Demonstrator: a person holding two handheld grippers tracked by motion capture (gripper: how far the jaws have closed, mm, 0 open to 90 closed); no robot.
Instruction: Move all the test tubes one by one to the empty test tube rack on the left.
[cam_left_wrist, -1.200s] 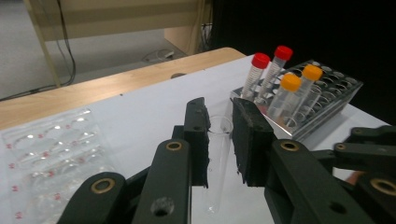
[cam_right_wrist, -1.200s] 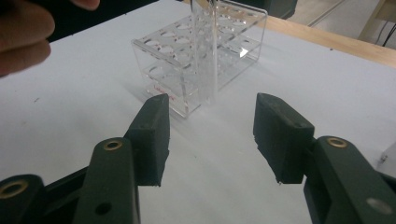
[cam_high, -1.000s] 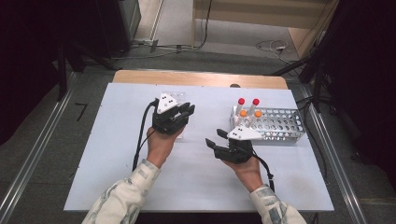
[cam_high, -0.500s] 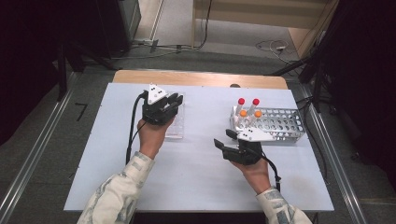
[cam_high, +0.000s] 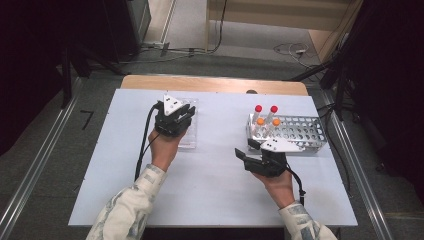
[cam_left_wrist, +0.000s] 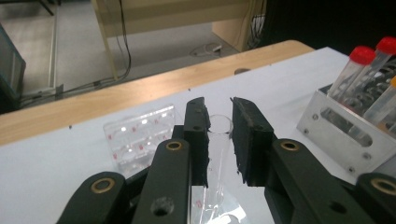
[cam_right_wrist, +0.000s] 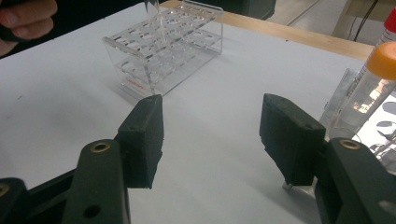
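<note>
High view: L tongs (cam_high: 176, 119) hang over the clear rack (cam_high: 192, 141) at counter (cam_high: 210, 200) left-centre, hand coming up from below. R tongs (cam_high: 250, 156) sit near the metal rack (cam_high: 300, 131) on the right, jaws pointing left across the counter, well apart from the clear rack. Metal rack has two red-cap tubes (cam_high: 258, 111) and two orange-cap tubes (cam_high: 276, 123) at its left end, all standing upright. Left gripper view: L tongs (cam_left_wrist: 219, 135) clamped on a clear open-top tube (cam_left_wrist: 217, 140), no cap, pads pressed on either side of it just below the rim. Tube's long axis runs along the jaws, rim at the tips, lower end hidden behind the jaws. Clear rack (cam_left_wrist: 140, 135) lies just beyond and left of the tips; metal rack (cam_left_wrist: 345, 130) off to the right w/ red caps. Right gripper view: R tongs (cam_right_wrist: 210, 135) spread wide, nothing betw. the pads, bare counter under them. Clear rack (cam_right_wrist: 163, 51) ahead and up-left; the tube (cam_right_wrist: 156, 18) shows faintly over its far top edge w/ the L hand (cam_right_wrist: 25, 18) in the corner. Orange-cap tube (cam_right_wrist: 369, 88) just right of the R jaw. Judgement: seating the tube turns on getting its axis vertical over a free hole; L hand is the nearer one, already above the rack. R is closer to the capped tubes, prob. next pick.
</note>
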